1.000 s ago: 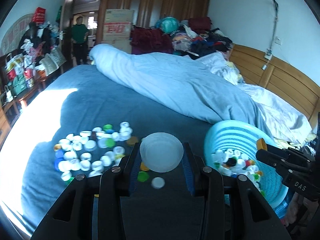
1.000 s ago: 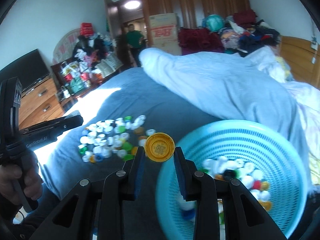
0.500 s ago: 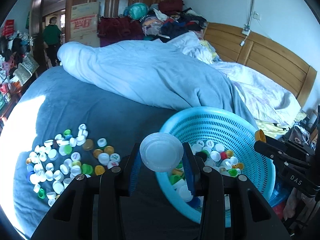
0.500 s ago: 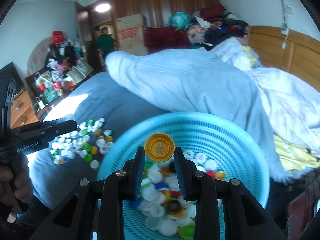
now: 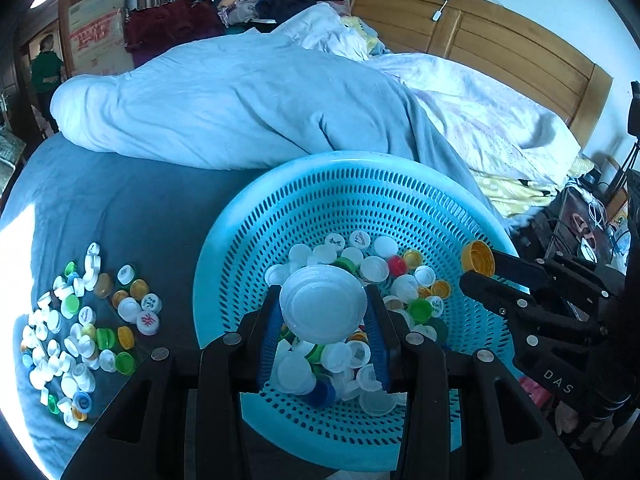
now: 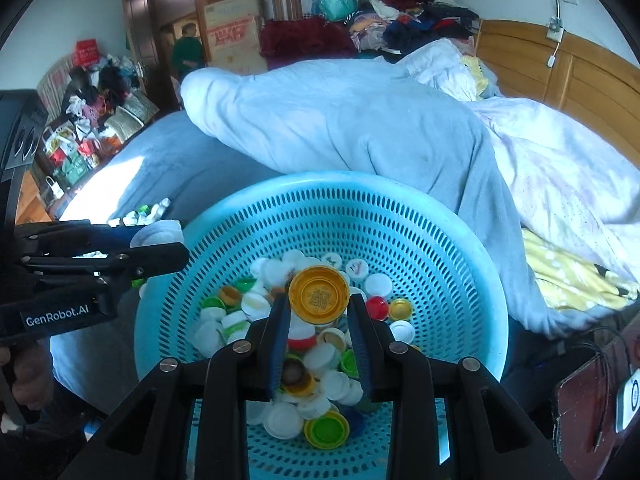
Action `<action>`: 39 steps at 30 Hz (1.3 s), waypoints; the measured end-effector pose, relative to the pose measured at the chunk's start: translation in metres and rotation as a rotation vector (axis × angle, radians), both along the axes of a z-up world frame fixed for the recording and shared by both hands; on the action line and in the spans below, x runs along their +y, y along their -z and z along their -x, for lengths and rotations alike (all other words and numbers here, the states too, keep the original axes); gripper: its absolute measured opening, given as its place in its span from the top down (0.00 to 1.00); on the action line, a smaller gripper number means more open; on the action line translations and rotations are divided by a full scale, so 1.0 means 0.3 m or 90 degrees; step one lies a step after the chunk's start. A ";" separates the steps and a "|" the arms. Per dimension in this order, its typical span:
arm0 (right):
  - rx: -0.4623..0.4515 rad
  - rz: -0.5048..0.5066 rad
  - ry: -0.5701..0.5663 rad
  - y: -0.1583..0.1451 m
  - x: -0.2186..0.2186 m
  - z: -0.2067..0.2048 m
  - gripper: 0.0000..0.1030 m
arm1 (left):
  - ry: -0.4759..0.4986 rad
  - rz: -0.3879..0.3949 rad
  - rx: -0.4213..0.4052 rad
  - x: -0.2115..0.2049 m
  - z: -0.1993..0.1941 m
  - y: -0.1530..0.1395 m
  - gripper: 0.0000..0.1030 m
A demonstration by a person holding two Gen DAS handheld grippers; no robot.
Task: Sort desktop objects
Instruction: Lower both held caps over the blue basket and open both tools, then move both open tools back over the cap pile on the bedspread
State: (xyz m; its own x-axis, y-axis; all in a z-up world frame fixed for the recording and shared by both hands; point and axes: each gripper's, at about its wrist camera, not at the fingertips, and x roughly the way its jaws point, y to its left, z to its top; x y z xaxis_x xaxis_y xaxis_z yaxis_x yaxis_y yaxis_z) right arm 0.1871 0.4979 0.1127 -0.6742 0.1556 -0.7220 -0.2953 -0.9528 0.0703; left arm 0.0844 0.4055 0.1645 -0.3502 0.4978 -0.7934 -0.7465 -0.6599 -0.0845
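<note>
Left gripper (image 5: 323, 312) clamps a white lid (image 5: 322, 305) above the blue basket (image 5: 248, 216); right gripper (image 6: 319, 308) clamps a yellow cap (image 6: 319, 294) there. Only the left view shows loose caps (image 5: 86, 320) left of its fingers

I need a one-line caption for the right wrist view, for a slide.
Right gripper holds a yellow cap over the blue basket of caps; left gripper brings a white lid.
</note>
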 end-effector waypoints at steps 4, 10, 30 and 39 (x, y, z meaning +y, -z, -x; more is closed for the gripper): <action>-0.002 0.003 0.005 0.015 0.012 -0.002 0.69 | 0.002 0.004 -0.003 0.014 0.003 0.008 0.67; -0.005 0.004 0.004 0.025 0.015 0.002 0.69 | 0.003 0.006 -0.005 0.020 0.007 0.015 0.67; 0.011 -0.011 0.024 0.020 0.017 -0.001 0.21 | 0.001 -0.008 -0.020 0.036 0.013 0.043 0.38; 0.051 0.019 -0.009 -0.002 -0.055 -0.006 0.16 | -0.018 -0.051 0.028 -0.100 0.017 0.015 0.38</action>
